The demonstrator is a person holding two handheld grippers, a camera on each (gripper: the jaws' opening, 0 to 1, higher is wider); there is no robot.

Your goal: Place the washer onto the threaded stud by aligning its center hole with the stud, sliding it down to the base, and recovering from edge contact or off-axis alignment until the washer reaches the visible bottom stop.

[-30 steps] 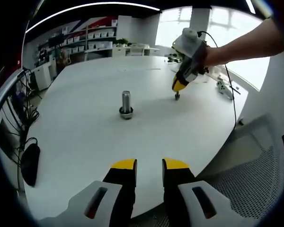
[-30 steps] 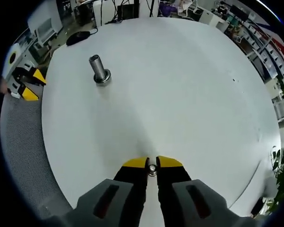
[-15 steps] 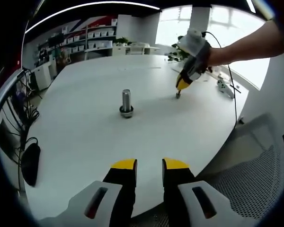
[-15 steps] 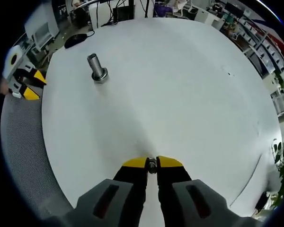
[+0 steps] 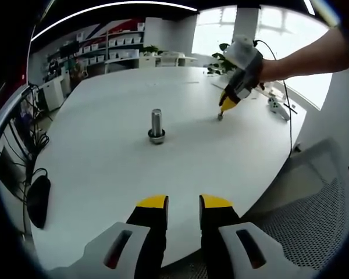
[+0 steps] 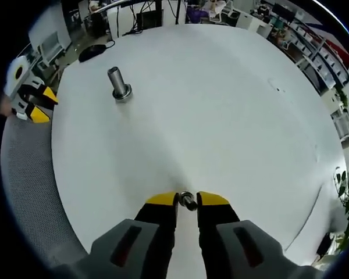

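Threaded stud: upright mid-table. Washer: far from stud, pinched between right gripper tips. Left gripper: jaws spread, empty, near table edge, well short of stud.

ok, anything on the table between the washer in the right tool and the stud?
Nothing visible. The washer sits between the right tool's tips, and only bare white table lies between it and the upright stud.
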